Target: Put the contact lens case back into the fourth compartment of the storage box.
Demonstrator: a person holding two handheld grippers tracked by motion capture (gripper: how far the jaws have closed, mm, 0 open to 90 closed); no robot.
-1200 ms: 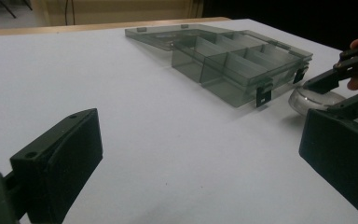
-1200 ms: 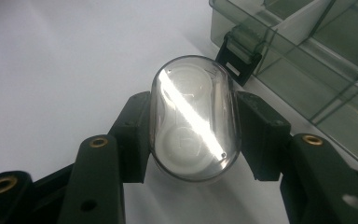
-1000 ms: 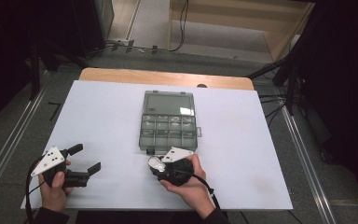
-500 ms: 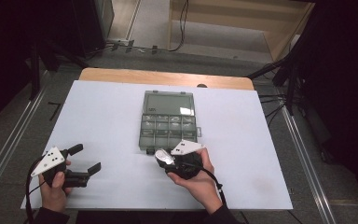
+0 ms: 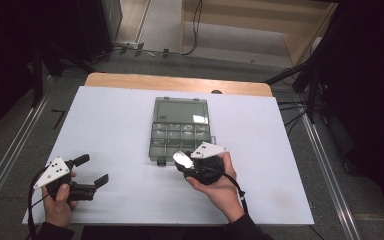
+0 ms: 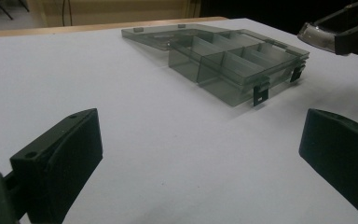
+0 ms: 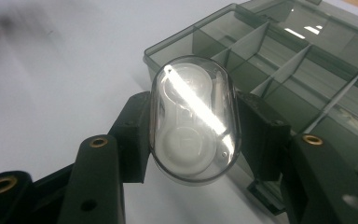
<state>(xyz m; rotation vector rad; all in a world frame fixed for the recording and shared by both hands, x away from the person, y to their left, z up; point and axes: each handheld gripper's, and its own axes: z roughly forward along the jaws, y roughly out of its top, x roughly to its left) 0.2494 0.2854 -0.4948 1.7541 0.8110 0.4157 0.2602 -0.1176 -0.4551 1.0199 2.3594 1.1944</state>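
Right gripper [image 5: 184, 162] now nearer organizer box [image 5: 180, 131], fingers clamping clear oval case [image 7: 193, 120]; left gripper [image 5: 91, 171] fingers apart.

Organizer box [image 5: 180, 131] mid-table [image 5: 115, 115], lid flat on far side; right tongs [image 5: 182, 161] at its near edge, left tongs [image 5: 90, 171] near-left.

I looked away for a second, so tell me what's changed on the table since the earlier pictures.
The right gripper, holding a small clear capsule between its fingers, moved right and forward, up to the near edge of the open compartment box. The left gripper stayed open near the table's front left, and the box did not move.
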